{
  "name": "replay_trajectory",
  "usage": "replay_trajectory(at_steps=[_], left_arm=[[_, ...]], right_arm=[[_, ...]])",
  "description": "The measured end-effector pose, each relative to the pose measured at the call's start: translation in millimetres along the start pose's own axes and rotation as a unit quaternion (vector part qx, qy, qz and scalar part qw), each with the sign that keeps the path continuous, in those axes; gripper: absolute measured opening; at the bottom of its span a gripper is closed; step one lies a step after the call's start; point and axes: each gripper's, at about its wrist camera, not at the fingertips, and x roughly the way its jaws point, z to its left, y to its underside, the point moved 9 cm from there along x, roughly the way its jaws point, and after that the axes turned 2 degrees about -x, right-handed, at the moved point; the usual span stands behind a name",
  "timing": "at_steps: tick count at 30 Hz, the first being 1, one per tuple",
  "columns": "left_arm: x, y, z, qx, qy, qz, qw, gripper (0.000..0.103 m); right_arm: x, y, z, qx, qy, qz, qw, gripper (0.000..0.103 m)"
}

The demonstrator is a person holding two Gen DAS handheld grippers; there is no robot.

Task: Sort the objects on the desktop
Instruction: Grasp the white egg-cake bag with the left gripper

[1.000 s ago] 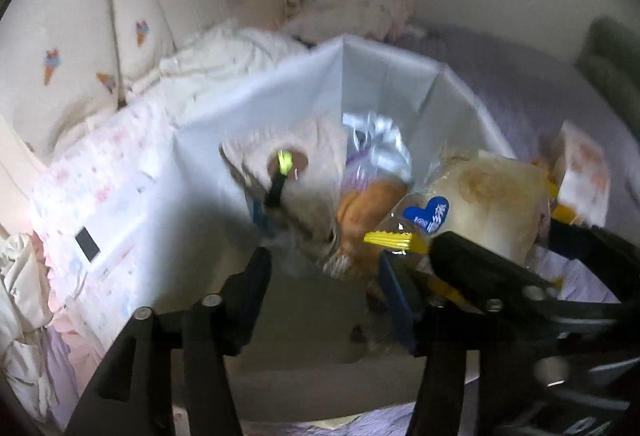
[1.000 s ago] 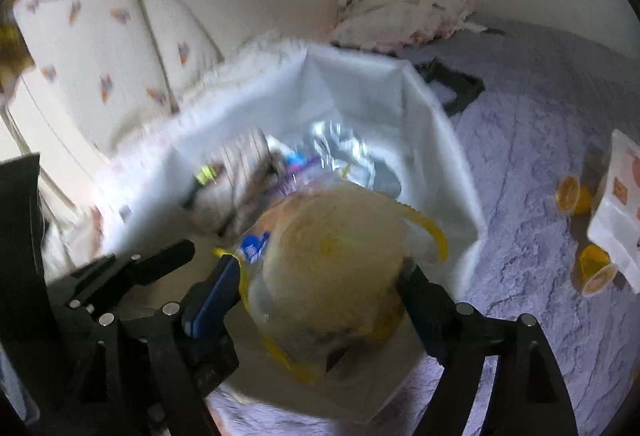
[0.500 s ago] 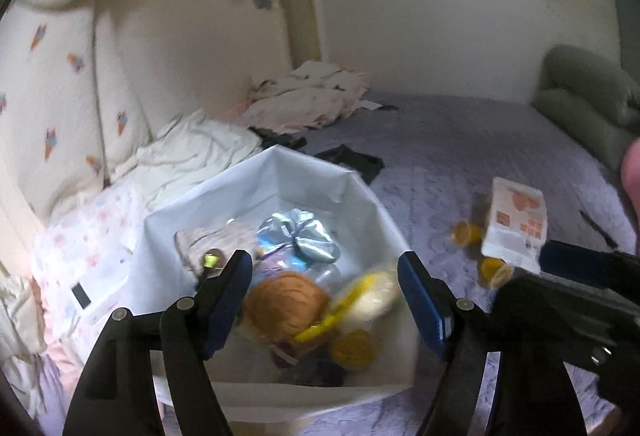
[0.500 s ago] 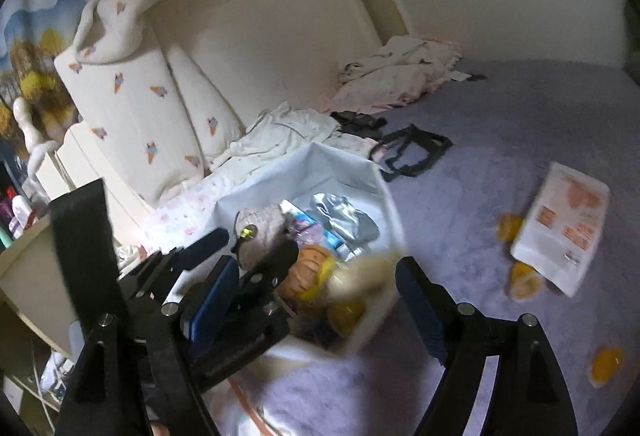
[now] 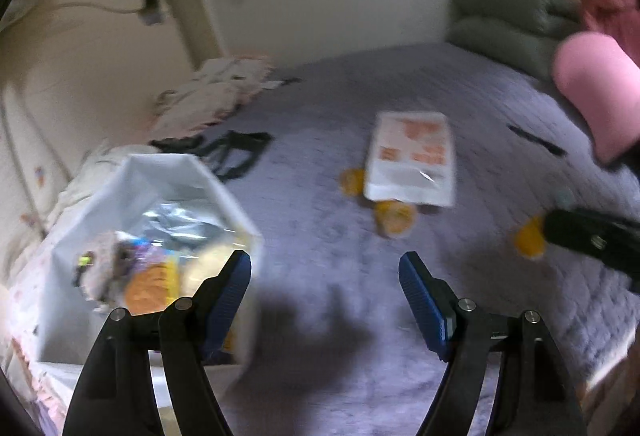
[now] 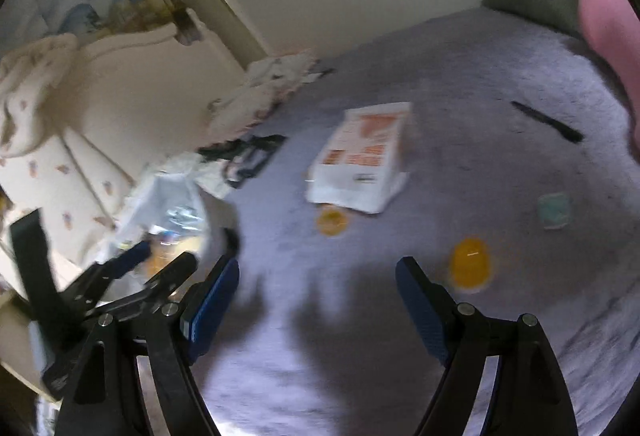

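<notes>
Your left tool (image 5: 325,282) and right tool (image 6: 316,286) both gape empty over the bed (image 5: 320,139); blur smears the white bin's (image 5: 224,195) contents beyond naming.

You have bare purple bedspread (image 5: 320,236) mid-frame; the white bin (image 5: 168,171) blocks lower left, the white packet (image 5: 412,163) upper centre.

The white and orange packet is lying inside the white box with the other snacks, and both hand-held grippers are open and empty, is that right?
Not quite. The white and orange packet lies out on the purple bedspread, apart from the white box, as the left wrist view shows. The rest holds: the left hand-held gripper and the right hand-held gripper are both open and empty.
</notes>
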Motion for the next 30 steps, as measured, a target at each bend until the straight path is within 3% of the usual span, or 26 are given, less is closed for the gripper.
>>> replay_trajectory(at_steps=[2,7,12,17,19,22,27,30], left_arm=[[4,5,-14,0.009,0.012,0.008,0.9999,0.077],[19,20,-38,0.026,0.041,0.032,0.9983,0.077],[32,11,-46,0.025,0.044,0.039,0.998,0.077],[52,-30,-56,0.028,0.049,0.033,0.9979,0.077],[64,-53,-56,0.023,0.044,0.031,0.9983,0.077],[85,-85,-50,0.008,0.021,0.033,0.9992,0.077],[125,-122,-56,-0.023,0.081,0.06,0.9946,0.078],[154,-136,-55,-0.033,0.076,0.079,0.9934,0.077]], right_arm=[[5,-3,-21,0.006,0.025,0.007,1.0,0.08],[13,-14,-54,0.059,0.031,-0.011,0.998,0.08],[34,-32,-48,0.074,-0.019,-0.023,0.997,0.079],[62,-59,-43,0.089,-0.061,-0.036,0.994,0.077],[75,-70,-49,0.098,-0.066,-0.043,0.992,0.065],[99,-81,-64,0.115,-0.069,-0.049,0.99,0.058],[133,-93,-88,0.194,-0.108,-0.051,0.974,0.045],[144,-99,-104,0.228,-0.124,-0.052,0.964,0.038]])
